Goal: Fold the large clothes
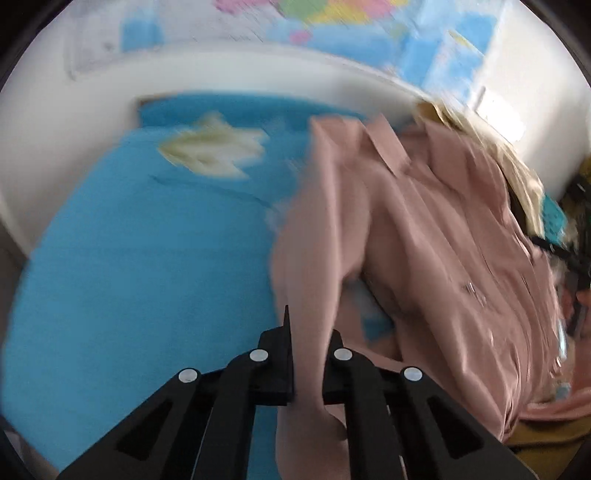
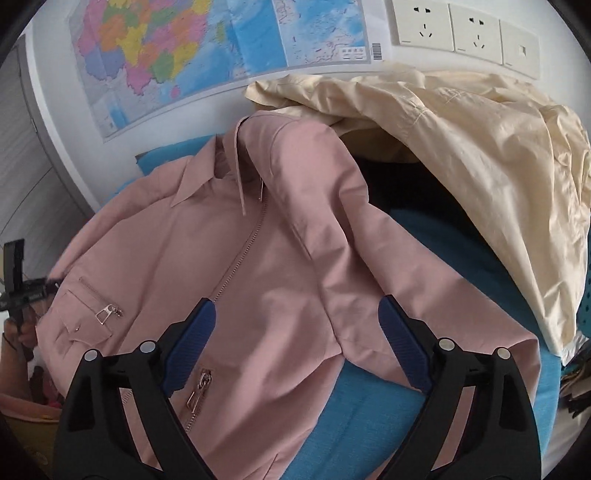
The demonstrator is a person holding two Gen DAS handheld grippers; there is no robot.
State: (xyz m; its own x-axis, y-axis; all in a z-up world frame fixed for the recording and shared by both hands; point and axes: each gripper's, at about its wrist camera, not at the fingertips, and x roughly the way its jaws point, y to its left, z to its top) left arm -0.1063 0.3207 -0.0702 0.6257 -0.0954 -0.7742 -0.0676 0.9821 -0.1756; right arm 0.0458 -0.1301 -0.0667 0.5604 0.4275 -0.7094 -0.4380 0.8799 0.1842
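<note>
A pink zip-front jacket (image 2: 258,266) lies front-up on a blue cloth-covered surface (image 2: 369,417), its collar toward the wall. My right gripper (image 2: 297,304) hovers over the jacket's lower front beside the right sleeve, jaws open wide, nothing pressed between the blue pads (image 2: 192,343). In the blurred left wrist view, my left gripper (image 1: 312,332) is shut on a fold of the pink jacket (image 1: 424,240), apparently a sleeve, which runs up from between the black fingers. The blue surface (image 1: 129,277) spreads out to its left.
A cream garment (image 2: 461,155) is heaped at the back right, partly over the jacket's shoulder. A map (image 2: 177,48) and wall sockets (image 2: 461,33) are on the white wall behind. A pale crumpled item (image 1: 210,147) lies on the blue surface far left.
</note>
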